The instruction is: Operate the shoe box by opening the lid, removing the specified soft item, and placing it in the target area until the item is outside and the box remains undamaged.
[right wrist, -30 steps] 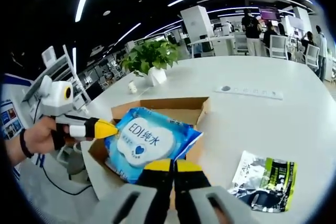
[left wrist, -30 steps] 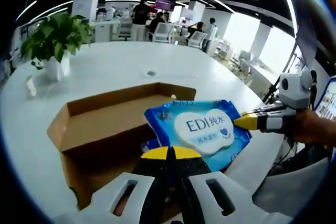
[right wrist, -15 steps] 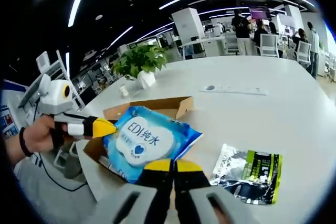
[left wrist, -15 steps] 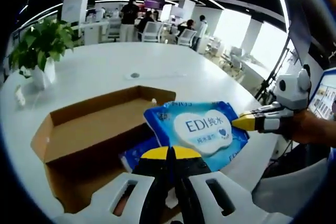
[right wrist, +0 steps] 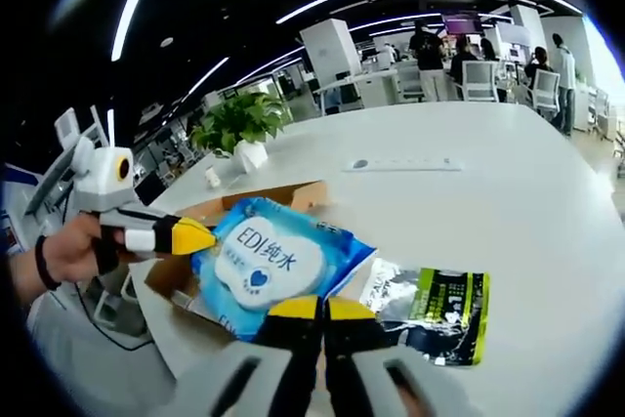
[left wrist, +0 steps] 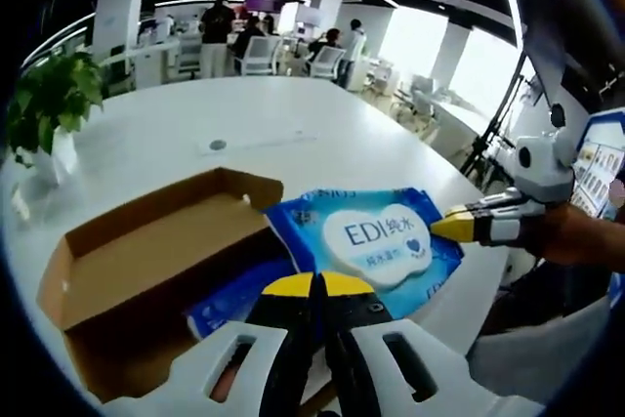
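Left gripper view looks along the left claw, whose yellow tips are pressed together on the near edge of a blue wipes pack. The right claw comes in from the right, its yellow tip pinching the pack's right edge, with a hand behind it. The pack is held up between the two claws, above the right end of the open cardboard shoe box and overhanging it to the right. The box's flaps stand open, and its far corner lies just left of the pack. Another blue packet lies inside the box under the held one. The white table stretches wide and bare beyond the box's far edge; a potted plant stands at the far left.

Right gripper view shows the right claw closed on the pack from the near side, and the left claw gripping its left edge. A silver and green packet lies flat on the table just right of the pack, with open white surface beyond and to its right. The box shows behind the pack, near the table's left edge.
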The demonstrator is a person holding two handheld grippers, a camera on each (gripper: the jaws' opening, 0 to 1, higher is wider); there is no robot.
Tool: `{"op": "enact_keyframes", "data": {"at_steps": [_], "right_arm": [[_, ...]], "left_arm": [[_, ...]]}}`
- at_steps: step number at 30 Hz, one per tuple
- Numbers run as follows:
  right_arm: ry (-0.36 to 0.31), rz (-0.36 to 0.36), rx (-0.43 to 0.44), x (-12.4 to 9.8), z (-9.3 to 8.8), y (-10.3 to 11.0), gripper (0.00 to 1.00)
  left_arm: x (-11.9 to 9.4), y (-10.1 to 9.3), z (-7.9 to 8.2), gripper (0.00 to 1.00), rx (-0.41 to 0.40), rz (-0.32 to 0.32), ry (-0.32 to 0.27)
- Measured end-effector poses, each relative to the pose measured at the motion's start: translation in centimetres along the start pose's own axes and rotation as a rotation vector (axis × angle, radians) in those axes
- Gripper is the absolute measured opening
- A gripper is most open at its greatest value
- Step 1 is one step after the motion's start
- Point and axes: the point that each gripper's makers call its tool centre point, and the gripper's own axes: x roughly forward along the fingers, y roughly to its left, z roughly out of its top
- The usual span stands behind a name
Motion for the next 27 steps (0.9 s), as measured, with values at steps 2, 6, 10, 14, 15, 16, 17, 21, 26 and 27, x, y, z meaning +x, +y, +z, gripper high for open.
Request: {"op": "enact_keyframes", "data": {"at_steps": [2,6,10,14,15,16,17,21,26,27], "right_arm": [[-0.001,-0.008,0.006,-0.4,-0.2,-0.6,0.0],[-0.003,-0.022,0.017,-1.2,-0.3,-1.6,0.0],[-0.009,-0.037,0.025,-1.8,-0.3,-2.7,0.0],[-0.016,-0.051,0.033,-2.5,-0.4,-3.6,0.0],[-0.017,-0.054,0.035,-2.6,-0.4,-3.8,0.0],[-0.019,-0.058,0.039,-2.9,-0.5,-4.0,0.0],[-0.02,-0.06,0.041,-3.0,-0.6,-4.2,0.0],[-0.024,-0.071,0.058,-3.4,-1.0,-5.0,0.0],[-0.025,-0.082,0.07,-4.0,-1.4,-5.8,0.0],[-0.026,-0.085,0.073,-4.1,-1.5,-6.0,0.0]], "left_arm": [[0.4,-0.6,0.0,0.0,0.008,-0.008,0.005],[1.2,-1.5,0.2,0.0,0.02,-0.02,0.013],[1.9,-2.6,0.5,0.0,0.034,-0.034,0.018],[2.6,-3.5,0.7,0.0,0.046,-0.049,0.024],[2.8,-3.6,0.7,0.0,0.048,-0.052,0.026],[3.0,-3.9,0.8,0.0,0.051,-0.056,0.028],[3.2,-4.1,0.8,0.0,0.053,-0.059,0.029],[3.7,-4.9,0.7,0.0,0.063,-0.071,0.038],[4.5,-5.7,0.6,0.0,0.069,-0.083,0.048],[4.6,-5.8,0.6,0.0,0.069,-0.085,0.049]]}}
